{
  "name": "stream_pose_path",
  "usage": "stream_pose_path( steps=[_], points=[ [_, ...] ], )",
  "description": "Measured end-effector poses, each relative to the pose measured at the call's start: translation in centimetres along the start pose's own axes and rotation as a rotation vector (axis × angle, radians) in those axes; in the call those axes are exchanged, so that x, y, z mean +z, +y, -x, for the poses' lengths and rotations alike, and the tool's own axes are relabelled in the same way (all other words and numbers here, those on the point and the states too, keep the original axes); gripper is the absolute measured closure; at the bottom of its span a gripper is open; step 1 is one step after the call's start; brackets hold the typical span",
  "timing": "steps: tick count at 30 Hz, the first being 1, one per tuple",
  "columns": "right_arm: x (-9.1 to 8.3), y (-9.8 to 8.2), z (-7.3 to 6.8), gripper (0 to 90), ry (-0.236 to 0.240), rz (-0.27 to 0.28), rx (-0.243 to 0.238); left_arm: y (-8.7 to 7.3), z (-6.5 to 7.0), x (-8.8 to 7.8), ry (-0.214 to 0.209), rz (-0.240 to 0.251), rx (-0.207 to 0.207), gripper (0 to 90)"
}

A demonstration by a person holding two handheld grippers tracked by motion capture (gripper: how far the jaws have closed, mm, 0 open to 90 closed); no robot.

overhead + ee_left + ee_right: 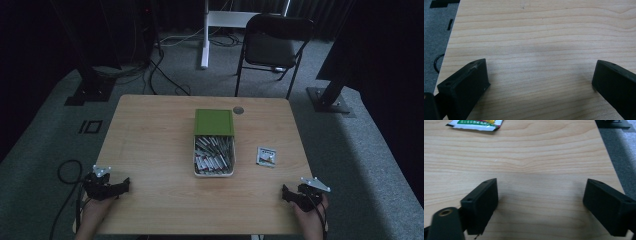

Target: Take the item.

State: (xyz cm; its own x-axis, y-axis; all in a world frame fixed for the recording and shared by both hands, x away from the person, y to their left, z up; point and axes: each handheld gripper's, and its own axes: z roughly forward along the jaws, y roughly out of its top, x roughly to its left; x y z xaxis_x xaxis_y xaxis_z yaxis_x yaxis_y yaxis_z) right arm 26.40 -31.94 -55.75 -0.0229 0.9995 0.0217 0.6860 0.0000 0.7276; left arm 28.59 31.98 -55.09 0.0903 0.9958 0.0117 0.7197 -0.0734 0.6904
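Two grippers, both idle at the bottom of the high view: left gripper at lower left, right gripper at lower right, each w/ jaws spread wide and nothing between them but bare wood.

Nearest thing to either is the small foil sachet, lying flat on the table just right of centre frame. I read it as up and slightly left of my right gripper, near; the left gripper is well apart from it, across the whole tabletop. So the right hand is the obvious one to go. In the right gripper view the sachet sits at the top edge, left of centre, straight ahead of the jaws. It's roughly square, so no real long axis; edges look a bit skewed vs. the table edge.

Centre frame: a white tray packed w/ small red-and-white wrapped sticks, long axis running away from me, and a green lid touching its far end.

Sachet is thin, glossy, crinkly, printed white w/ green and red. I judge it'll be awkward to pinch flat off smooth pale wood grain.
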Motion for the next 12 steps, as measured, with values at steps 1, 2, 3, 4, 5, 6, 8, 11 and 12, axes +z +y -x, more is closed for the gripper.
stream_pose_path(
  steps=[1, 2, 3, 4, 5, 6, 8, 11, 12],
  points=[
    [0.0, 0.0, 0.0, 12.5, 0.0, 0.0, 0.0, 0.0, 0.0, 0.0, 0.0, 0.0, 0.0, 1.5],
    [0.0, 0.0, 0.0, 12.5, 0.0, 0.0, 0.0, 0.0, 0.0, 0.0, 0.0, 0.0, 0.0, 1.5],
    [0.0, 0.0, 0.0, 12.5, 0.0, 0.0, 0.0, 0.0, 0.0, 0.0, 0.0, 0.0, 0.0, 1.5],
    [0.0, 0.0, 0.0, 12.5, 0.0, 0.0, 0.0, 0.0, 0.0, 0.0, 0.0, 0.0, 0.0, 1.4],
    [0.0, 0.0, 0.0, 12.5, 0.0, 0.0, 0.0, 0.0, 0.0, 0.0, 0.0, 0.0, 0.0, 1.4],
    [0.0, 0.0, 0.0, 12.5, 0.0, 0.0, 0.0, 0.0, 0.0, 0.0, 0.0, 0.0, 0.0, 1.4],
    [0.01, 0.01, 0.01, 12.4, 0.0, 0.0, -0.001, 0.0, 0.0, 0.0, 0.0, 0.0, 0.0, 1.5],
    [0.04, 0.03, 0.02, 12.4, 0.002, 0.0, -0.004, 0.0, 0.0, 0.0, 0.0, 0.0, 0.0, 1.5],
    [0.04, 0.03, 0.02, 12.4, 0.002, 0.0, -0.004, 0.0, 0.0, 0.0, 0.0, 0.0, 0.0, 1.4]
  ],
)
